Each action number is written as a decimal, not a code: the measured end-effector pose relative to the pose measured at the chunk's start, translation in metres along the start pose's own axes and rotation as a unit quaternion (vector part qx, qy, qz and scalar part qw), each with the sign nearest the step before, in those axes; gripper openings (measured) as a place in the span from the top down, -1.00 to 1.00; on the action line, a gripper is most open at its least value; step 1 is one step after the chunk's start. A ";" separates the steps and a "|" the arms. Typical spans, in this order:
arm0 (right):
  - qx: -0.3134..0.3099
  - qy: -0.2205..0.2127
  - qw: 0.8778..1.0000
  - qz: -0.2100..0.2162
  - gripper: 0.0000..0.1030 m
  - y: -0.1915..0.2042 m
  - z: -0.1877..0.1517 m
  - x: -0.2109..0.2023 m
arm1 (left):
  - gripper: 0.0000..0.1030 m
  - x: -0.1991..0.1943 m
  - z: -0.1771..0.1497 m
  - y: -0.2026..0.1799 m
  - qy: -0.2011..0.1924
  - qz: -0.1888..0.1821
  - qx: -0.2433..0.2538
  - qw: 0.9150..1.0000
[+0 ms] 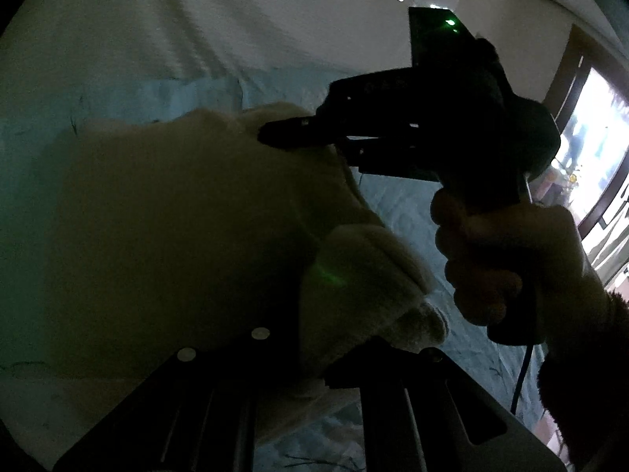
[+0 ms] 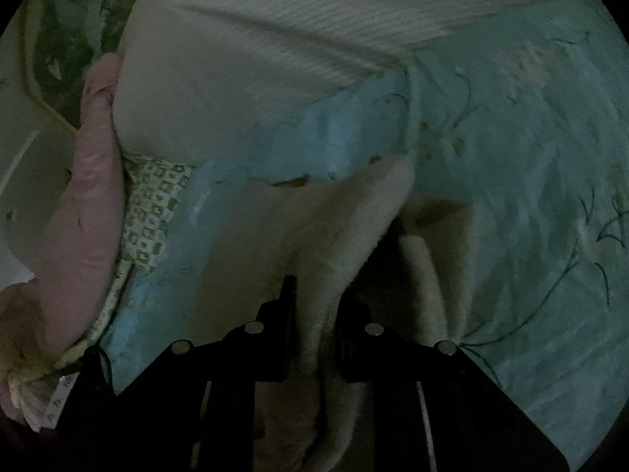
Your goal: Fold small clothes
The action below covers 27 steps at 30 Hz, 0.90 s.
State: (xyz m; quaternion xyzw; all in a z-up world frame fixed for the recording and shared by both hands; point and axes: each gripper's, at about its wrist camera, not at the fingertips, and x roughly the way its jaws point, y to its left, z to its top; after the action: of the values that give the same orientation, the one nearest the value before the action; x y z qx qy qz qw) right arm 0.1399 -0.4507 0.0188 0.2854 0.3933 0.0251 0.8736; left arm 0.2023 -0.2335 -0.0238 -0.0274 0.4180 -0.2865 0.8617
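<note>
Both grippers on one small cream garment, fold under way, not finished.

Left wrist view: my left gripper (image 1: 314, 373) has its fingers closed on a bunched edge of the cream fleece garment (image 1: 177, 236), which hangs lifted and fills the view; my right gripper (image 1: 275, 133), held in my gloved right hand (image 1: 511, 267), pinches the far upper edge. No flat fold yet, I judge; laying down and doubling over remain. Dim room, bright window (image 1: 589, 181) at right.
Right wrist view: right gripper (image 2: 314, 322) is clamped on a cream fold rising between its fingers. Below lies the bed, with a pale blue floral sheet (image 2: 511, 196), a white ribbed blanket (image 2: 314, 39) and a pink cloth (image 2: 86, 196) at left.
</note>
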 end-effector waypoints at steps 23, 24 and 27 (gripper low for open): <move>-0.006 -0.012 0.997 -0.076 0.16 -0.017 -0.024 -0.017 | 0.07 -0.024 -0.022 -0.021 0.027 -0.028 0.025 0.999; -0.002 -0.016 0.997 -0.075 0.01 -0.017 -0.026 -0.021 | 0.05 -0.030 -0.026 -0.020 0.027 -0.031 0.026 0.999; 0.004 -0.030 0.996 -0.086 -0.17 -0.012 -0.037 -0.033 | -0.12 -0.053 -0.035 -0.014 0.025 -0.043 0.020 0.999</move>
State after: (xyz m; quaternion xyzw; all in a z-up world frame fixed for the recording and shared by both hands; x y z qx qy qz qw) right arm 0.0890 -0.4522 0.0149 0.2547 0.3903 -0.0607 0.8827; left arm 0.1442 -0.2110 -0.0057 -0.0211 0.4325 -0.3321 0.8380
